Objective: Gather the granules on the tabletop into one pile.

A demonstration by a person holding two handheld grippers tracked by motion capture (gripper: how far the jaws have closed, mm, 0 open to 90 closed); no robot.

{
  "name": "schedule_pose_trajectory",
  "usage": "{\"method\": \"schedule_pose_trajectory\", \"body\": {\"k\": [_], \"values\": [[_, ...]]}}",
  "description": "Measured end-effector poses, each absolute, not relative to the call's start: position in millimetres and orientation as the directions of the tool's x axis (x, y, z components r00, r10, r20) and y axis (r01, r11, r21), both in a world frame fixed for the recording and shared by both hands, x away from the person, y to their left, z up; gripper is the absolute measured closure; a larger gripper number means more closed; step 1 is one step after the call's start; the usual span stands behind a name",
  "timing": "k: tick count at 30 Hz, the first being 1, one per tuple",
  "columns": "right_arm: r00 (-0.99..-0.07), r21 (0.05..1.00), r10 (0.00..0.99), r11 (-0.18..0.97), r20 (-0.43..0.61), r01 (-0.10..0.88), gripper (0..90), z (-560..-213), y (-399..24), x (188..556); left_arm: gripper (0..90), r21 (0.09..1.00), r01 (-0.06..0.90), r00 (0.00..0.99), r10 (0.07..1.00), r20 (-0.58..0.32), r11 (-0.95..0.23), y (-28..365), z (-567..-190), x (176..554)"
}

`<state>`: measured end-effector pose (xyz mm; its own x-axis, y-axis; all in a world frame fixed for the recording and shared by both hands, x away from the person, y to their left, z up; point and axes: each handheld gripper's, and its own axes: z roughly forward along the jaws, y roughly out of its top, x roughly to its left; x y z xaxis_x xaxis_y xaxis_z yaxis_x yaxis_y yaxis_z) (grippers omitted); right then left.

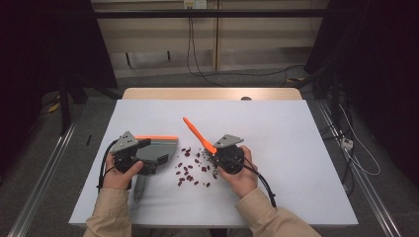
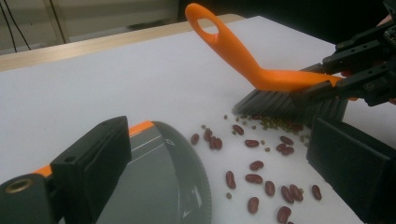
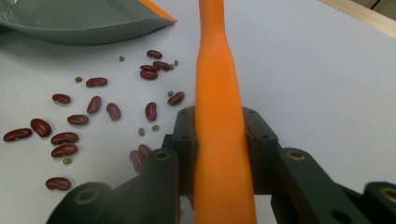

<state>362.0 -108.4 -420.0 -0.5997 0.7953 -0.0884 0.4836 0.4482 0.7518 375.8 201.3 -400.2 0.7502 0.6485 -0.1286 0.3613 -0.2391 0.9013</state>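
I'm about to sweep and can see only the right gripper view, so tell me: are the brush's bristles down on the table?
Observer: Yes. In the left gripper view the bristles touch the table, with small green beans gathered against them.
Operator: Is the dustpan being gripped?
Observer: It doesn't look so. The left gripper has its jaws wide apart, one at the dustpan and the other clear of it. In the high view, the red beans lie between the pan and the brush.
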Motion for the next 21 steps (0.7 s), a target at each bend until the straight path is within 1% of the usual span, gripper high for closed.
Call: {"method": "schedule_pose_trajectory", "body": {"k": [7, 14, 21], "values": [[-0.61, 0.755, 0.789, 0.444, -0.073, 0.483, 71.0, -419, -108, 360, 6.5, 0.903, 0.361, 0.751, 0.647, -0.132, -0.233, 200, -401, 377], [-0.635, 0.753, 0.766, 0.475, -0.099, 0.455, 71.1, -418, -103, 357, 6.5, 0.904, 0.358, 0.749, 0.65, -0.129, -0.233, 202, -400, 377], [-0.627, 0.783, 0.774, 0.44, -0.083, 0.439, 71.3, -401, -117, 367, 6.5, 0.904, 0.36, 0.748, 0.651, -0.131, -0.231, 202, -400, 375]]}}
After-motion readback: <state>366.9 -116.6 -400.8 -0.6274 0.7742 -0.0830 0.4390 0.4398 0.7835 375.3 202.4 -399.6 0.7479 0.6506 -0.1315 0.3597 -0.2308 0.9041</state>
